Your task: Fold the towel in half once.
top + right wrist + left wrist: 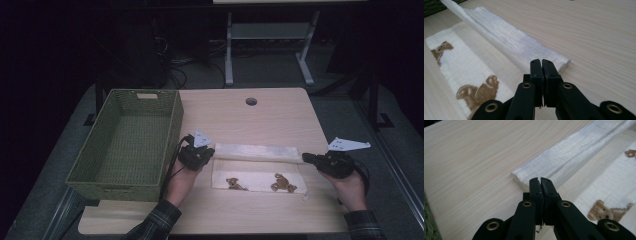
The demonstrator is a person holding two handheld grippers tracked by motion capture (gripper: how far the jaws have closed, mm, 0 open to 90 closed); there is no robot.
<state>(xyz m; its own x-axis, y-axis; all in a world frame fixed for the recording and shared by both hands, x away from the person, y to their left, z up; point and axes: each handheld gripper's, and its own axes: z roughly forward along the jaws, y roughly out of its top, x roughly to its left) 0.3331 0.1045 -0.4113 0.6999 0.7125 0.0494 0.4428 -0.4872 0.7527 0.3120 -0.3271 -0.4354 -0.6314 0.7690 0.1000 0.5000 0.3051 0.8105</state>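
Observation:
A white cloth [260, 176] printed with brown bears [282, 183] lies flat near the table's front edge. Its far edge is folded over into a long strip [257, 151]. My left gripper [208, 152] is at the strip's left end, jaws shut on that corner of the cloth [579, 152], with a sliver of white fabric showing between the tips [540, 179]. My right gripper [306, 158] is at the strip's right end, jaws pressed together [541, 61] where the folded cloth [506, 40] ends.
A green woven basket [172, 125] stands empty on the left part of the light wooden table [240, 120], close to my left hand. A round cable hole [251, 101] sits near the table's far edge. Beyond it are table legs and cables on the floor.

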